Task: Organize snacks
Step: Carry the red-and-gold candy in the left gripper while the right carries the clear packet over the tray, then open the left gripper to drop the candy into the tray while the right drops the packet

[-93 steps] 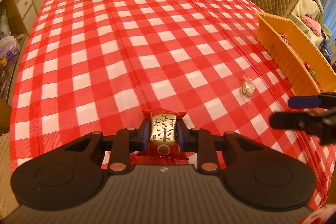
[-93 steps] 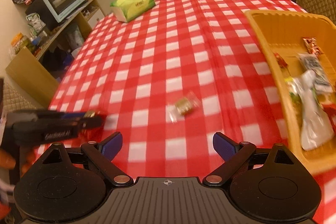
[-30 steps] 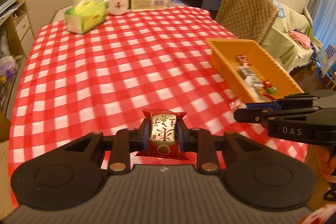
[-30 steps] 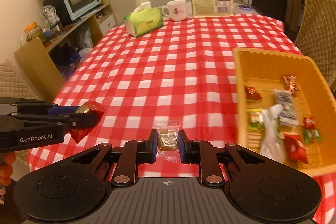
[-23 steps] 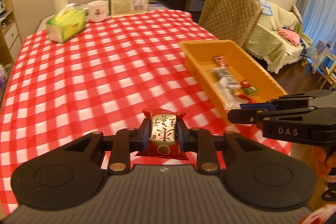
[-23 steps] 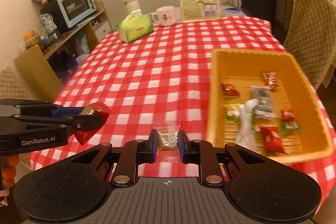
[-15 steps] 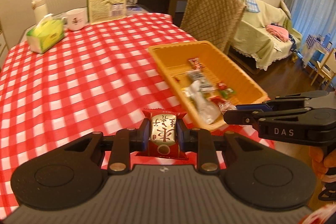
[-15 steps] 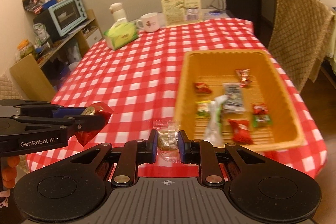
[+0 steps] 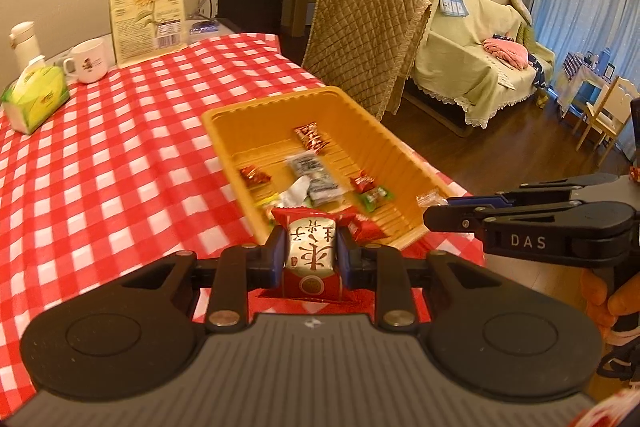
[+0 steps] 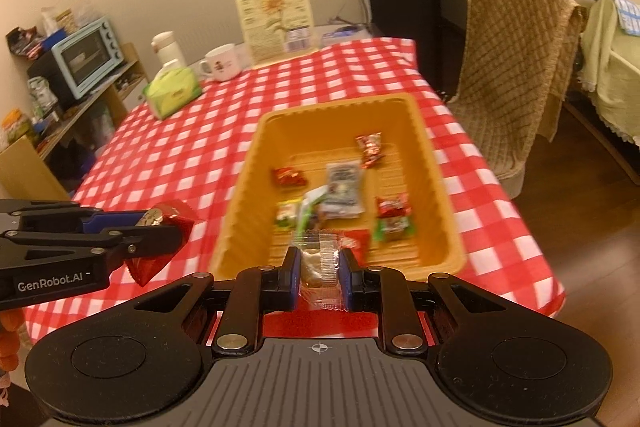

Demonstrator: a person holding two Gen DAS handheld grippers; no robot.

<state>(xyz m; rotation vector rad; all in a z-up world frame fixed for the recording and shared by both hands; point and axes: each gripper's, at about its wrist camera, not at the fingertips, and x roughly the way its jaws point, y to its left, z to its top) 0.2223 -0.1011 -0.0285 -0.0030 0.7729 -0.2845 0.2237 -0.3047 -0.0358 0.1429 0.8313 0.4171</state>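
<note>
My left gripper [image 9: 311, 254] is shut on a red snack packet with a silver label [image 9: 311, 247], held above the near end of the orange basket [image 9: 394, 151]. My right gripper [image 10: 319, 269] is shut on a small clear-wrapped snack [image 10: 318, 259], held just short of the basket's near rim [image 10: 240, 215]. Several wrapped snacks [image 10: 342, 189] lie in the basket. The left gripper shows at the left of the right wrist view [image 10: 168, 225], the right gripper at the right of the left wrist view [image 9: 434, 209].
A red-and-white checked cloth [image 9: 120, 155] covers the table. A tissue box [image 9: 36, 97], a mug [image 9: 88, 61], a flask [image 9: 24, 39] and a sunflower bag [image 9: 146, 7] stand at the far end. A quilted chair [image 9: 360, 35] stands beyond the basket.
Both grippers have swung right toward the basket with their snacks. The right gripper, open three seconds ago, closed on the clear-wrapped snack from the table.
</note>
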